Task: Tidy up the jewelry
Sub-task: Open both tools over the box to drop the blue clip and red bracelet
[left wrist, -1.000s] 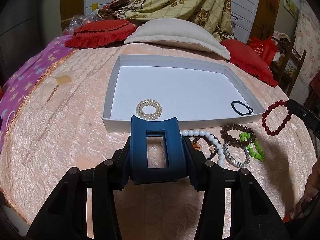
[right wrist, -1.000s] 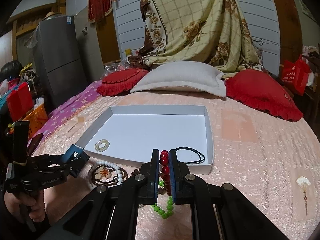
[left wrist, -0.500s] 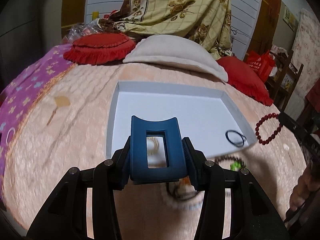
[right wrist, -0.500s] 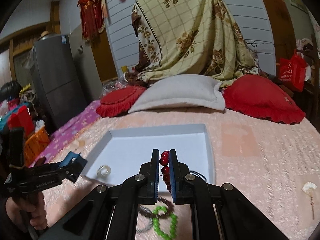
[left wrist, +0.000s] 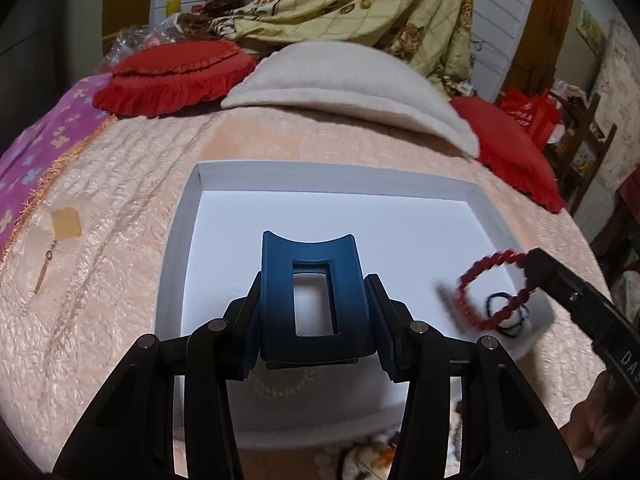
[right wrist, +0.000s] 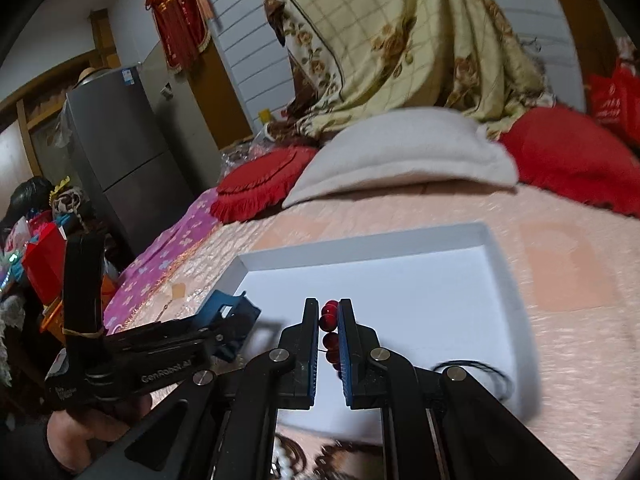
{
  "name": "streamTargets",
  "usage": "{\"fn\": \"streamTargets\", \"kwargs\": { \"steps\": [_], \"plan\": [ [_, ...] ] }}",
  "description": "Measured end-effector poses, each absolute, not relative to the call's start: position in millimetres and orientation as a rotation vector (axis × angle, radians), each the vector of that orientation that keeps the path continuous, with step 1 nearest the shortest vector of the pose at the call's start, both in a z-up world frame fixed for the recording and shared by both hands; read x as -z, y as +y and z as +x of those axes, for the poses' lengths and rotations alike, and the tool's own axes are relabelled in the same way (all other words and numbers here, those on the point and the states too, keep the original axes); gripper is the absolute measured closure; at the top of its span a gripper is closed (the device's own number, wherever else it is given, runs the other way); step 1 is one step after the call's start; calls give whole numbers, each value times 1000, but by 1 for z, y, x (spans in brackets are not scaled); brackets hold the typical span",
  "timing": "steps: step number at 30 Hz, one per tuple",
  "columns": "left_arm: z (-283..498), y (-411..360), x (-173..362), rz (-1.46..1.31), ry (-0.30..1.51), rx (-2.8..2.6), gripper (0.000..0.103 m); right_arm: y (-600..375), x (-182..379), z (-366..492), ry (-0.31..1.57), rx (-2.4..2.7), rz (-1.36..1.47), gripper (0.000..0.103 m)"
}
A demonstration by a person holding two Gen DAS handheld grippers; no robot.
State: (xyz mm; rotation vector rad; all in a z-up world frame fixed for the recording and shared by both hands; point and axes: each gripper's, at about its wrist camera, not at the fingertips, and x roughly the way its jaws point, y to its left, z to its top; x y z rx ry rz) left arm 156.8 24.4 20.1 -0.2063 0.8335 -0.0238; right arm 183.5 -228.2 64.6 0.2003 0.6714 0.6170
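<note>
Red bead bracelet [right wrist: 329, 334] (pinched in right tongs [right wrist: 329, 316]) now hangs over the tray [right wrist: 360, 243].

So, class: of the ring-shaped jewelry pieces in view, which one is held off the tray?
The red bead bracelet, pinched by the right gripper; the black hair tie lies in the white tray.

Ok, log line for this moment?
left gripper: jaws on blue hair clip | right gripper: jaws on red bracelet | both over white tray
</note>
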Motion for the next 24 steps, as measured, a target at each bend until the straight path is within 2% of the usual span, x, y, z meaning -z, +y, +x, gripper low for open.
{"fn": "streamTargets", "kwargs": {
  "steps": [8, 12, 14, 16, 19, 21, 24],
  "plan": [
    [166, 26, -1, -194, 897, -33, 58, -237, -12, 231, 848, -462, 261, 95],
    [167, 25, -1, -196, 898, -41, 58, -241, -8, 237, 880, -481, 306, 95],
    [166, 24, -2, -194, 897, -42, 58, -241, -10, 234, 885, -510, 315, 88],
    [166, 23, -3, -192, 896, -35, 57, -239, -15, 228, 873, -523, 305, 63],
    [164, 23, -7, -185, 883, -27, 54, -242, -24, 221, 844, -526, 296, 61],
    [162, 24, -9, -187, 874, -22, 42, -245, -29, 218, 833, -524, 296, 61],
    [159, 26, -14, -194, 859, -10, 39, -252, -37, 213, 812, -516, 281, 61]
  ]
}}
